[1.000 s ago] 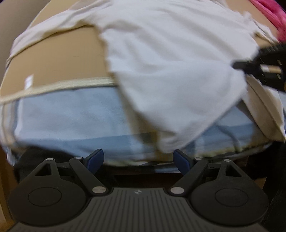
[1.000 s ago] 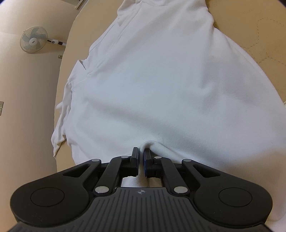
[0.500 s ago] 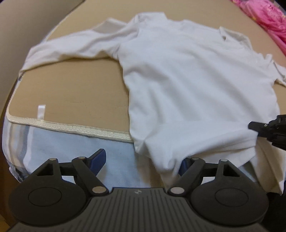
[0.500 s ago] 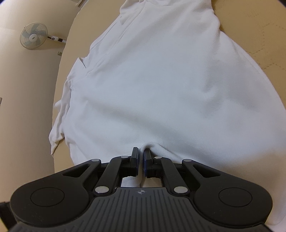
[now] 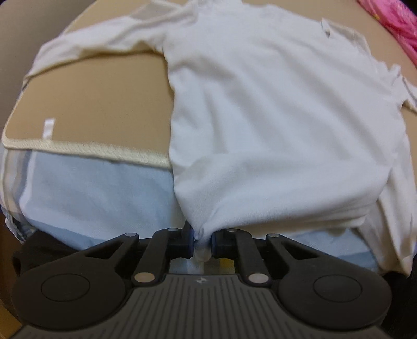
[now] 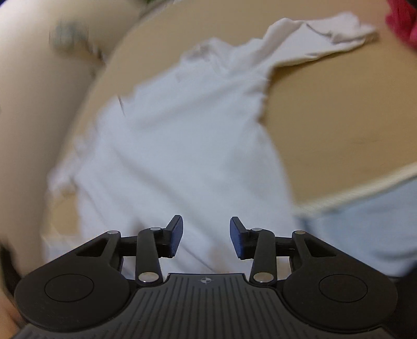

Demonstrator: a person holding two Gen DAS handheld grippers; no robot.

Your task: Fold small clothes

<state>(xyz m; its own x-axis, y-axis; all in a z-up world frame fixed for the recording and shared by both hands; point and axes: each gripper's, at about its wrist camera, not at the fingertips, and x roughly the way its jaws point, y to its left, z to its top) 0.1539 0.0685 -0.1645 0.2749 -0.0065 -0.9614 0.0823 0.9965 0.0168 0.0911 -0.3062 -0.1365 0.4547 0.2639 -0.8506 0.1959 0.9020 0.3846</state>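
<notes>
A small white long-sleeved shirt (image 5: 273,112) lies spread on a tan mat (image 5: 104,104), its hem hanging over the near edge. My left gripper (image 5: 202,239) is closing on the hem's near-left corner, and the blue pads press a bunched bit of the cloth. In the blurred right wrist view the same shirt (image 6: 182,146) lies below my right gripper (image 6: 206,236). Its jaws are opening and hold nothing, with the cloth lying beneath the gap. One sleeve (image 6: 328,36) stretches to the upper right there.
The tan mat has a cream piped border (image 5: 88,150) and lies on a pale blue sheet (image 5: 99,193). A white label (image 5: 48,127) sits near the mat's left edge. Pink cloth (image 5: 391,23) lies at the far right. A blurred fan (image 6: 69,35) shows at the upper left.
My left gripper went from wide open to pinching the shirt's hem corner. My right gripper let go of the hem, opened and swung away, so its view turned and blurred.
</notes>
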